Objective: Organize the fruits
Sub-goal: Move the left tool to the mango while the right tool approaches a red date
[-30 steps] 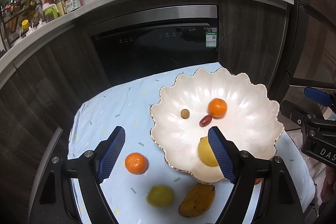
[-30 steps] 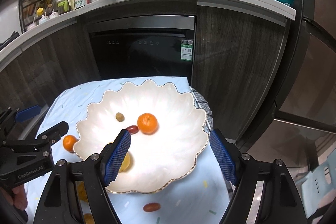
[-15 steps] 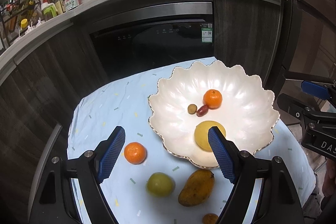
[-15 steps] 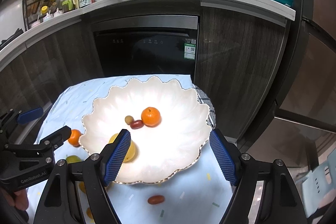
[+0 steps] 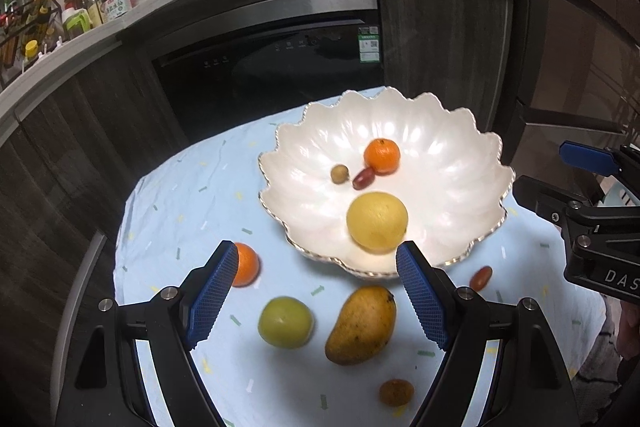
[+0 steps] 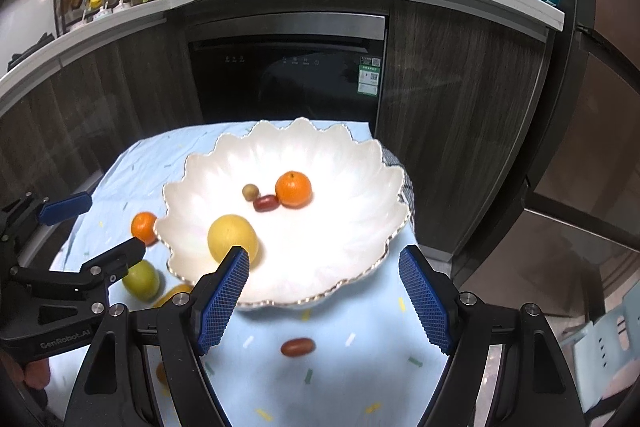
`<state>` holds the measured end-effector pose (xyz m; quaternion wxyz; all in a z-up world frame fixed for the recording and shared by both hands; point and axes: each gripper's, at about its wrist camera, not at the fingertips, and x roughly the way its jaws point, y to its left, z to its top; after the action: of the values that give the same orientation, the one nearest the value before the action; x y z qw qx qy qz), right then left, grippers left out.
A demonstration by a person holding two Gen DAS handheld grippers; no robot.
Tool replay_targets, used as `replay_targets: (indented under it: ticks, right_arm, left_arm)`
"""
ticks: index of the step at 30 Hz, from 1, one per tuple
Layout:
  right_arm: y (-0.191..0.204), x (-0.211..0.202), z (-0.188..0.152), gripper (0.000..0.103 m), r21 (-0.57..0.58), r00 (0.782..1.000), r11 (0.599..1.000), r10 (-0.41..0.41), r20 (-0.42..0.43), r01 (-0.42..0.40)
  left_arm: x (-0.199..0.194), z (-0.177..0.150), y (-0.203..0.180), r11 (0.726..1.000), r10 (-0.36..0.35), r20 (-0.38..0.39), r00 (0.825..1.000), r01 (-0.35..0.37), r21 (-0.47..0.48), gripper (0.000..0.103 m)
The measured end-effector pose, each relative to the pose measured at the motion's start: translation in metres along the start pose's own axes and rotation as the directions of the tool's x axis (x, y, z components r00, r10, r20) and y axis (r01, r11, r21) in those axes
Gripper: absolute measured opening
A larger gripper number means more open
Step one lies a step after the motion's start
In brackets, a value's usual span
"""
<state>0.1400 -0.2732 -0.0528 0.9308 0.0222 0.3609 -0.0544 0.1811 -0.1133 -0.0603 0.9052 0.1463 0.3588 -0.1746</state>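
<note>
Mango (image 6: pixel 170 295) half hidden behind jaws

The bowl (image 5: pixel 460 163) looked glazed and pearly, glossy, with a metallic rim. The cloth (image 5: pixel 192 187) under it was matt, creased fabric. The mango (image 5: pixel 362 325) had a smooth, speckled skin. Gripper pads (image 6: pixel 224 301) showed a rough, gridded blue rubber on matt black plastic. Cabinet fronts (image 6: pixel 460 99) looked like matt grained wood.
</note>
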Motion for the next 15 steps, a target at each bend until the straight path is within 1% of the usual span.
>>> replay_targets:
  ticks: [9,15]
  right_arm:
    - [0.003,0.008,-0.028,0.078,-0.023,0.999,1.000,0.011,-0.043,-0.012]
    - [0.008,0.016,-0.039,0.078,-0.047,0.997,0.998,0.028,-0.077,-0.031]
  left_arm:
    - [0.008,-0.023,-0.008,0.999,-0.036,-0.014,0.999,0.036,0.021,0.081]
    - [0.014,-0.036,-0.013,0.997,-0.071,-0.012,0.997,0.071,0.040,0.081]
